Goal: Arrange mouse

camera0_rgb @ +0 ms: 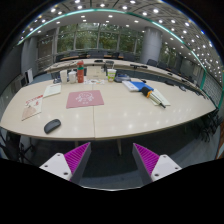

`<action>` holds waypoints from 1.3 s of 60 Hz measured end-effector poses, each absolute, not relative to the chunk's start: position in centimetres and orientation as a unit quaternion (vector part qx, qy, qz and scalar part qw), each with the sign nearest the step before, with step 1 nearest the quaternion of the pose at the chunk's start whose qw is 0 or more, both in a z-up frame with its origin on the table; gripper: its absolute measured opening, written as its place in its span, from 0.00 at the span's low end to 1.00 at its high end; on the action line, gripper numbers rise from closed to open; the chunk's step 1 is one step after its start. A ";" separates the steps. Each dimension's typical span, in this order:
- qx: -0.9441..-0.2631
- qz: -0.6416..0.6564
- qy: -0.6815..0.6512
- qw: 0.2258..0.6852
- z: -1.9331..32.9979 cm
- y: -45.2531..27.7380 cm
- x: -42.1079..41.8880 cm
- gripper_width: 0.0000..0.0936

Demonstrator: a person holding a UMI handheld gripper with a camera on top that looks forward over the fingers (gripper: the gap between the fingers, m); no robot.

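Claw [110, 160] is released, its two fingers spread wide with nothing between them; the pads [76, 157] are magenta, ribbed, wedge-shaped, on white finger tips. It hangs above the near edge of a big table [120, 115], pale beige, smooth matte top, rounded corners, seams showing where sections join.

Mouse [52, 125] is a small dark oval, low and rounded, lying flat on the table near its front edge, ahead of the left finger and off to the left, well apart from the claw. Beyond it, mid-table, lies a pink mat [85, 98], flat, rectangular, with a faint pattern. Left of the mat, some flat papers [33, 106], light-coloured, details too small to tell. Behind the mat a red bottle [80, 72] stands upright, among a few small items I cannot make out. To the right on the table, a blue-and-white flat stack [136, 86] with a dark object [154, 96] beside it.

Further desks and ceiling light strips behind.
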State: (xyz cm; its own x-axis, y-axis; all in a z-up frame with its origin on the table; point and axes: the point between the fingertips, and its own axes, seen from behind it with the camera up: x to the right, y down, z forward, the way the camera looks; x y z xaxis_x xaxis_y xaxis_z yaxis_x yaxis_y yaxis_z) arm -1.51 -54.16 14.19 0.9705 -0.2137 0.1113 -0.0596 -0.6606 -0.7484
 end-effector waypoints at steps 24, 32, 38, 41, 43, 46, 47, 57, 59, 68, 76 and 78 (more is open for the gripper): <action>-0.886 0.007 0.025 0.462 5.2 -45.0 -24.1 0.92; -0.886 0.031 0.042 0.461 1.8 -40.2 -28.0 0.92; -0.891 0.023 0.048 0.451 0.1 -37.7 -29.2 0.92; -0.888 0.019 0.052 0.456 -0.4 -36.1 -29.3 0.91; -0.887 0.015 0.050 0.459 -0.6 -35.2 -29.6 0.91; -0.888 0.013 0.048 0.458 -0.5 -34.2 -30.0 0.91; -0.888 0.015 0.048 0.457 -0.5 -33.8 -30.2 0.91; -0.890 0.005 0.046 0.453 -0.7 -30.4 -30.9 0.89; -0.890 0.001 0.043 0.453 -0.8 -29.8 -31.0 0.88; -0.891 -0.023 0.012 0.454 -1.1 -27.7 -31.7 0.67; -0.894 -0.024 -0.007 0.447 -1.0 -27.3 -32.4 0.46; -0.895 -0.026 -0.013 0.444 -1.0 -27.2 -32.4 0.44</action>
State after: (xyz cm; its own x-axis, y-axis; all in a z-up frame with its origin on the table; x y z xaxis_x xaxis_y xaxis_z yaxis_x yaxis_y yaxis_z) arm -32.40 -27.18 -1.00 0.9983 0.0008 0.0581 0.0467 -0.6047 -0.7951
